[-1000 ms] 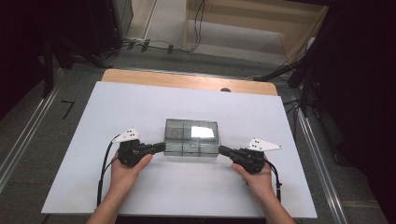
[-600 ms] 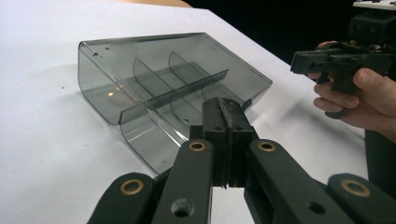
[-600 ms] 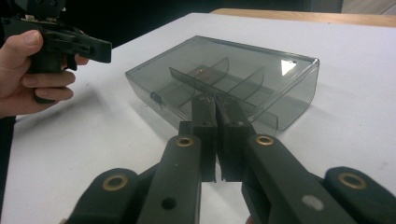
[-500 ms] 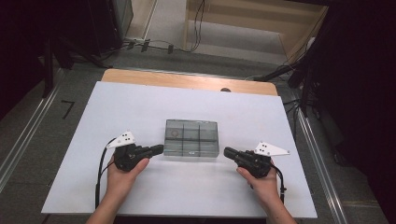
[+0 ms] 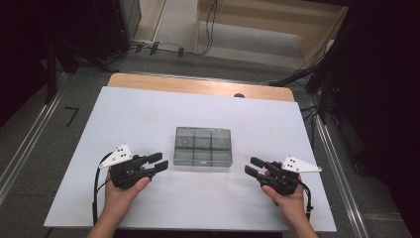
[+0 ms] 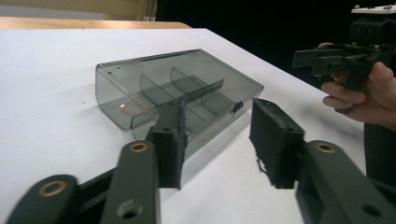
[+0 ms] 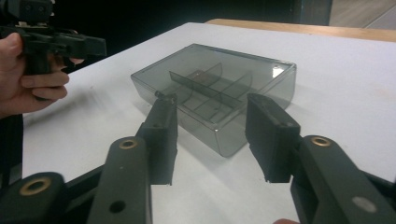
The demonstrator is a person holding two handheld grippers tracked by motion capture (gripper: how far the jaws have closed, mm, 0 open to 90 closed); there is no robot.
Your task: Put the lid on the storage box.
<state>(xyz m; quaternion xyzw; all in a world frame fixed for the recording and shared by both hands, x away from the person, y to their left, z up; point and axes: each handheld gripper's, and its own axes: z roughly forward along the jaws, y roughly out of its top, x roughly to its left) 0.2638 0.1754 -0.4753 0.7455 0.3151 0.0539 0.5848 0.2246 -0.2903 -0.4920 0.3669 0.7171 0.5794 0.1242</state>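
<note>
Presently the box (image 5: 203, 147) lies between my claws, long axis running claw to claw; left claw (image 5: 157, 162) and right claw (image 5: 254, 166), both just opening and empty, sit equally near.

A white rectangular tabletop sheet (image 5: 148, 114) lies over a light wooden table whose bare far edge (image 5: 198, 85) shows as a strip. Beyond it, a grey concrete floor (image 5: 183, 25) carries loose black cables (image 5: 158, 47). A pale wooden frame (image 5: 277, 25) stands at far right. Metal floor rails (image 5: 25, 144) run along the left side. The surroundings at left and right are dark; light falls from above onto the tabletop.
</note>
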